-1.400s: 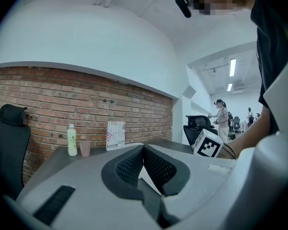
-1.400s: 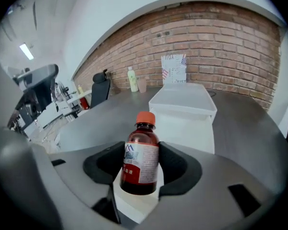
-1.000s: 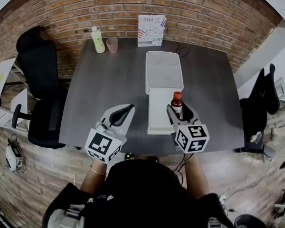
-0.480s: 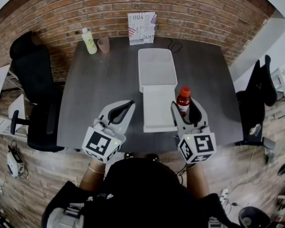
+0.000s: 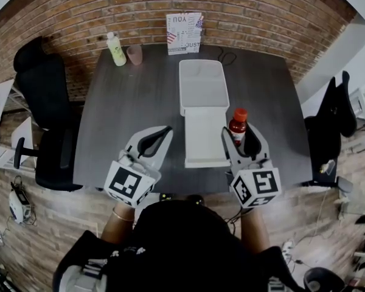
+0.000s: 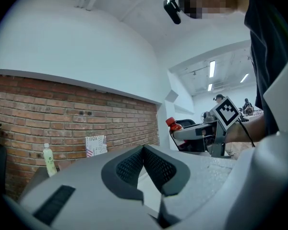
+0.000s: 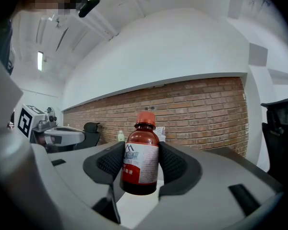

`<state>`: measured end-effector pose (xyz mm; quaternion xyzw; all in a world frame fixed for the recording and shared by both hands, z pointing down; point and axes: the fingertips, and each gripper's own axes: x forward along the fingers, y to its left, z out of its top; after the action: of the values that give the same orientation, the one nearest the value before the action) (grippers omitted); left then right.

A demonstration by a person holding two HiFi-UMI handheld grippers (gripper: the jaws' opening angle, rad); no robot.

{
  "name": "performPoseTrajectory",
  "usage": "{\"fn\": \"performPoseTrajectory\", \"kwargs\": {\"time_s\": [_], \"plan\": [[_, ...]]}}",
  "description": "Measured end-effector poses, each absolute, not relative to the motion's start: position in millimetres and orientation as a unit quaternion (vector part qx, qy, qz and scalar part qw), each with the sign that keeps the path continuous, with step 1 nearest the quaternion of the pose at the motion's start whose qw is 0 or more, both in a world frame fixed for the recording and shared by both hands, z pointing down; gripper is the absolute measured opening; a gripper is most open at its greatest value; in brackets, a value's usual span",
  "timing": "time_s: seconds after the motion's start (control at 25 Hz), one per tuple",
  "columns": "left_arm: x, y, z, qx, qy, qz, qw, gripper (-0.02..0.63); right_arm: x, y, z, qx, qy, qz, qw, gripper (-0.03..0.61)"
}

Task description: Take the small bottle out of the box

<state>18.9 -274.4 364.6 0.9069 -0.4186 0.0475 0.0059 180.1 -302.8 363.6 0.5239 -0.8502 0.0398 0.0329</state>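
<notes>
The small bottle (image 5: 237,121), brown with a red cap, stands upright, clamped between the jaws of the right tool (image 5: 242,140). It is outside the open white box (image 5: 204,87), just to its right, over the dark surface (image 5: 134,102). Removal looks essentially done; setting it down seems all that is left. The left tool (image 5: 153,142) hovers left of the box's near end, jaws pressed together on nothing.

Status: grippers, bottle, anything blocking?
Right gripper shut on small bottle, upright, right of the box. Left gripper shut, empty. No obstruction seen.
</notes>
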Motion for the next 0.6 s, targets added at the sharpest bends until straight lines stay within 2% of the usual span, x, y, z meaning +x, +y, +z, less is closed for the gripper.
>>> {"fn": "performPoseTrajectory", "kwargs": {"time_s": [0.6], "plan": [[16.5, -273.1, 365.0, 0.906, -0.422, 0.046, 0.007, 0.002, 179.3, -300.7, 361.9, 0.525, -0.850, 0.036, 0.035, 0.224]]}}
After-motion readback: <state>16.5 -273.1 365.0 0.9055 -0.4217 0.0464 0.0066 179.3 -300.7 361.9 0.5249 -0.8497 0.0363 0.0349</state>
